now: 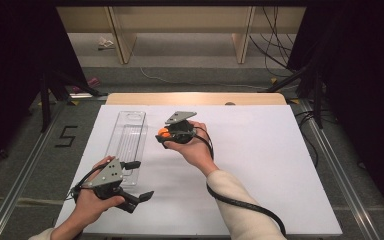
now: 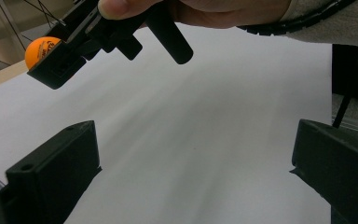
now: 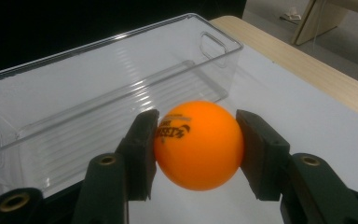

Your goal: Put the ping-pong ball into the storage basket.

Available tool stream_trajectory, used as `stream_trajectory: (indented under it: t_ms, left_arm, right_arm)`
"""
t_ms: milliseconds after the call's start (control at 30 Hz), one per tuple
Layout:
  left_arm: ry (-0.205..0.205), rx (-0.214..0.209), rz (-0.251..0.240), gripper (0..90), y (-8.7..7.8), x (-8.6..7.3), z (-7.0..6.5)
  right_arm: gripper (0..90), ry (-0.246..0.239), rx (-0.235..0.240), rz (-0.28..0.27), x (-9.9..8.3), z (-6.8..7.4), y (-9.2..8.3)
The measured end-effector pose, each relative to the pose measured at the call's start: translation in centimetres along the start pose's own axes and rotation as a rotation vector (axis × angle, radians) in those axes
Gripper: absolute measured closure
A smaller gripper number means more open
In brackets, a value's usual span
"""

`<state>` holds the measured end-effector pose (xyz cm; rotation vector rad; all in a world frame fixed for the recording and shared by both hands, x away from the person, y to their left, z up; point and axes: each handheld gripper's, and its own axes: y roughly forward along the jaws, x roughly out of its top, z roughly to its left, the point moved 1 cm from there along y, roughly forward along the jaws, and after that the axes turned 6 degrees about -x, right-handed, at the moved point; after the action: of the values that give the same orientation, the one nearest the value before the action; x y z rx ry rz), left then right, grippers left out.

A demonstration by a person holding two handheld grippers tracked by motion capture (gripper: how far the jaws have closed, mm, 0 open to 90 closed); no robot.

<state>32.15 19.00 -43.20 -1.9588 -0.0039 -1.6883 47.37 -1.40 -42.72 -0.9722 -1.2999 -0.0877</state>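
An orange ball (image 3: 198, 144) with dark print sits clamped between the two black pads of my right gripper (image 3: 196, 151). In the high view that right gripper (image 1: 164, 134) hovers just right of a long clear plastic bin (image 1: 128, 142), with the ball (image 1: 164, 133) at its tip. The left gripper view catches the same ball (image 2: 41, 49) at upper left. My left gripper (image 1: 139, 181) rests low near the table's front left, jaws wide apart with nothing between them; its fingers (image 2: 51, 172) frame bare white table.
A white sheet (image 1: 260, 165) covers the table, with a wooden edge (image 1: 195, 98) at the back. The clear bin (image 3: 98, 98) holds nothing. Black cables trail from both grippers. Dark stands and wooden furniture legs stand beyond the table.
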Motion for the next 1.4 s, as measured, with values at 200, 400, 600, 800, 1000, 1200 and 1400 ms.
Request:
stream_trajectory:
  t_ms: [200, 400, 600, 800, 1000, 1200, 1400]
  left_arm:
    - [0.0, 0.001, 0.0, 0.3, 0.0, 0.0, 0.0]
    - [0.0, 0.001, 0.0, 0.3, 0.0, 0.0, 0.0]
    - [0.0, 0.001, 0.0, 0.3, 0.0, 0.0, 0.0]
    - [0.001, 0.001, 0.0, 0.4, 0.0, 0.0, 0.0]
    - [0.001, 0.001, 0.001, 0.3, 0.0, 0.0, 0.0]
    - [0.0, 0.001, 0.0, 0.4, 0.0, 0.0, 0.0]
    - [0.0, 0.0, 0.0, 0.3, 0.0, 0.0, 0.0]
  right_arm:
    - [51.7, -0.001, 0.0, -0.001, 0.2, 0.1, 0.0]
    - [51.7, -0.006, 0.002, -0.003, 0.4, 0.2, 0.1]
    - [51.7, -0.007, 0.003, -0.003, 0.5, 0.3, 0.2]
    - [51.7, -0.008, 0.003, -0.003, 0.6, 0.3, 0.3]
    - [51.7, -0.013, 0.005, -0.004, 0.8, 0.5, 0.4]
    - [51.7, -0.022, 0.007, -0.005, 1.2, 0.6, 0.4]
    - [51.7, -0.024, 0.009, -0.006, 1.5, 0.7, 0.6]
